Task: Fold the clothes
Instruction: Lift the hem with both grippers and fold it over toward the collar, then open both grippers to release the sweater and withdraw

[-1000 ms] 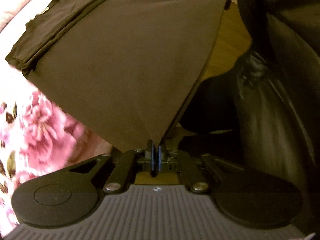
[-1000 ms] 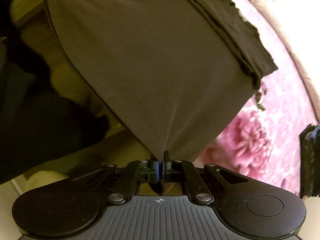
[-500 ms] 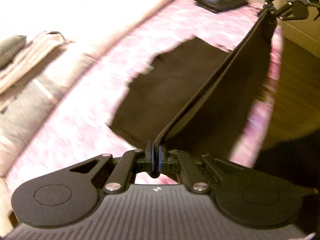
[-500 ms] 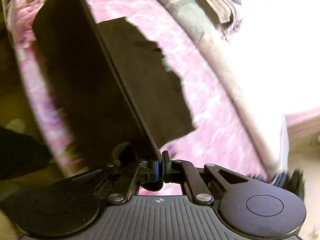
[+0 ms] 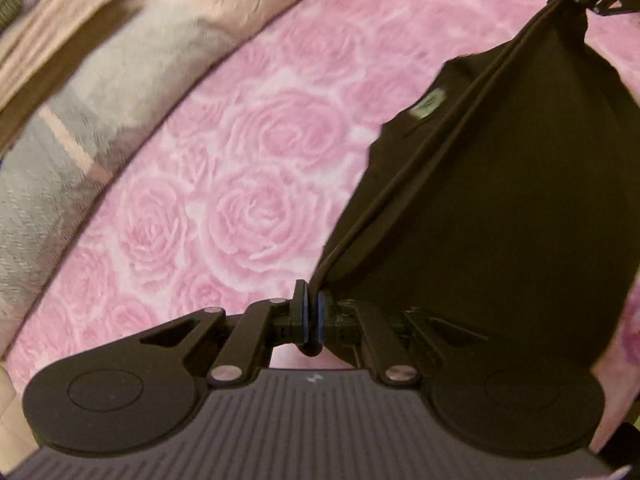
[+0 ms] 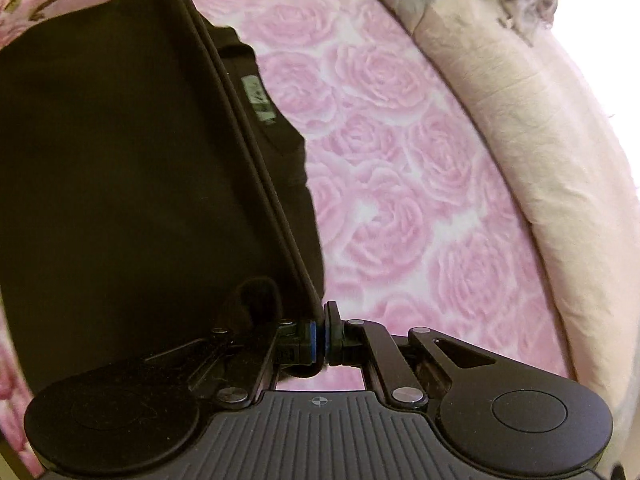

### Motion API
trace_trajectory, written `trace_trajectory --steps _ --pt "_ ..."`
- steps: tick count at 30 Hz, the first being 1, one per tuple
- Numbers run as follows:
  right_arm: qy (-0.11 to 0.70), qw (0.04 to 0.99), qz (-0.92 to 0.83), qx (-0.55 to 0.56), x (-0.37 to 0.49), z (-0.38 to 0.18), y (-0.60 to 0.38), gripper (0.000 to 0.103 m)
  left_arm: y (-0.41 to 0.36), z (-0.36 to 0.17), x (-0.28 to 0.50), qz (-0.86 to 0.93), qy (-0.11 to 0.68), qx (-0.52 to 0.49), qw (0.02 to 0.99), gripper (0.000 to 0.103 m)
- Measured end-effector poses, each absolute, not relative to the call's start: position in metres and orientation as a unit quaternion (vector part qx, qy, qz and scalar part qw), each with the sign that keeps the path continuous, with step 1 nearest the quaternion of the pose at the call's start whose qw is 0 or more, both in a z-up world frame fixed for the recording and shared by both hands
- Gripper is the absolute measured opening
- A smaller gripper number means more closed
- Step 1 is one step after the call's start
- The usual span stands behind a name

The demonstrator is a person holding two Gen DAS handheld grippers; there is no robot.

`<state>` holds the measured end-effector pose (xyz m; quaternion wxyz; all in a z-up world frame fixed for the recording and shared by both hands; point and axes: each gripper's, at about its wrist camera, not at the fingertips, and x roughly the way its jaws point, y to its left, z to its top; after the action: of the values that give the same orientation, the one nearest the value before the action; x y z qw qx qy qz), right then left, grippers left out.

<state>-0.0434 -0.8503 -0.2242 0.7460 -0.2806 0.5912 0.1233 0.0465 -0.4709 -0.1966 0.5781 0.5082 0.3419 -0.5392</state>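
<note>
A pink rose-print bedspread (image 5: 248, 200) lay under a dark brown garment (image 5: 500, 208), folded double, its hem stretched taut above the lower layer. The left gripper (image 5: 311, 312) and right gripper (image 6: 320, 334) each pinched one hem corner. A small pale neck label (image 6: 258, 98) showed (print unreadable).

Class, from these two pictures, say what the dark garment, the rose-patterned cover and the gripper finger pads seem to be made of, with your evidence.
Dark garment: probably thin knit cloth, matte; it hangs in soft folds and has a sewn label.
Rose-patterned cover: looks like plush fleece, fuzzy and blurred at the petals.
Gripper finger pads: blue, perhaps rubber; too small to tell.
</note>
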Motion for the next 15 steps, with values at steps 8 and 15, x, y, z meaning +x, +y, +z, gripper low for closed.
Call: trace_trajectory --steps 8,15 --pt "0.604 0.749 0.127 -0.241 -0.006 -0.271 -0.871 0.002 -0.501 -0.246 0.073 -0.514 0.378 0.511 0.576 0.007" --pt "0.567 0.793 0.025 -0.222 -0.012 -0.273 -0.889 0.092 -0.503 -0.248 0.084 -0.468 0.364 0.508 0.625 0.028"
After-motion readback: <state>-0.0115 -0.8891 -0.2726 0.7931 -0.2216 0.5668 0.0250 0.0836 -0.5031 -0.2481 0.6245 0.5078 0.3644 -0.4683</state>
